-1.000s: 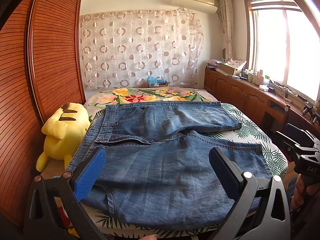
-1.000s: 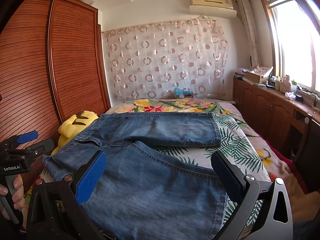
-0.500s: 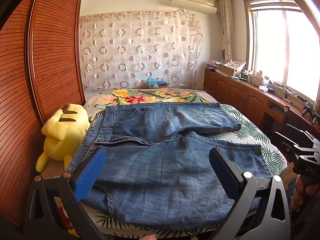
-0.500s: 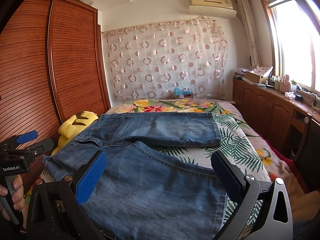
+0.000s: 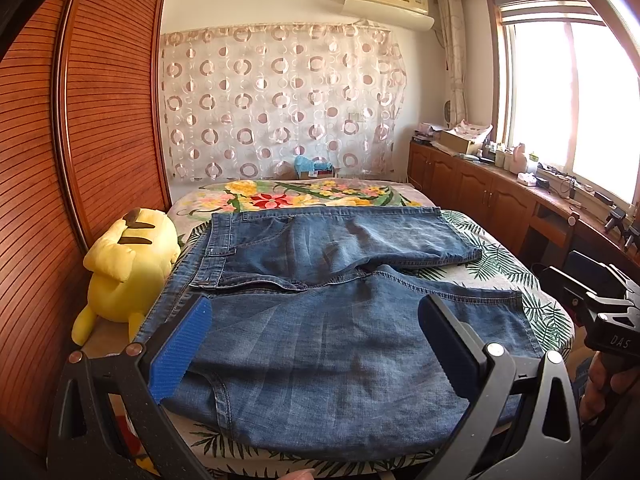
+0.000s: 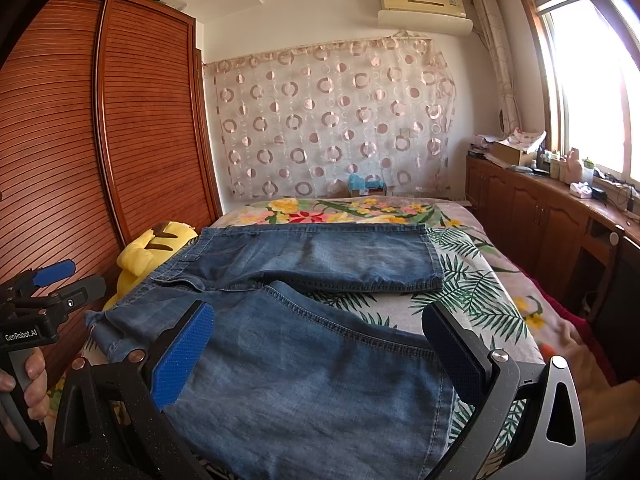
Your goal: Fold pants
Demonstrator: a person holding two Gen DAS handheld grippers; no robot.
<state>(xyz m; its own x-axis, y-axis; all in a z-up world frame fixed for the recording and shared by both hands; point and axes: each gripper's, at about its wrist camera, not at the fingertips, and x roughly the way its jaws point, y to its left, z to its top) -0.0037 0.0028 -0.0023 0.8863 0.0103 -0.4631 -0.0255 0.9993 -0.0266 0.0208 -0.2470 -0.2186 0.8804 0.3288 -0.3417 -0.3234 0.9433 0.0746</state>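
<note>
Blue denim pants (image 5: 328,320) lie flat on the bed, waistband to the left, both short legs reaching right, the near leg spread widest; they also fill the right wrist view (image 6: 304,344). My left gripper (image 5: 316,344) hovers open above the near leg by the waist end, nothing between its fingers. My right gripper (image 6: 316,348) hovers open over the near leg toward its hem. Each gripper shows at the edge of the other's view: the right gripper (image 5: 608,320), the left gripper (image 6: 44,292), both held in a hand.
A yellow plush toy (image 5: 128,268) sits at the bed's left edge against the slatted wooden wardrobe (image 5: 80,160). The floral bedsheet (image 5: 304,198) shows beyond the pants. Wooden cabinets (image 5: 480,196) with clutter run under the window on the right.
The left wrist view has tilted down a little, so the room sits slightly higher in frame. The pants and the right gripper have not moved.
</note>
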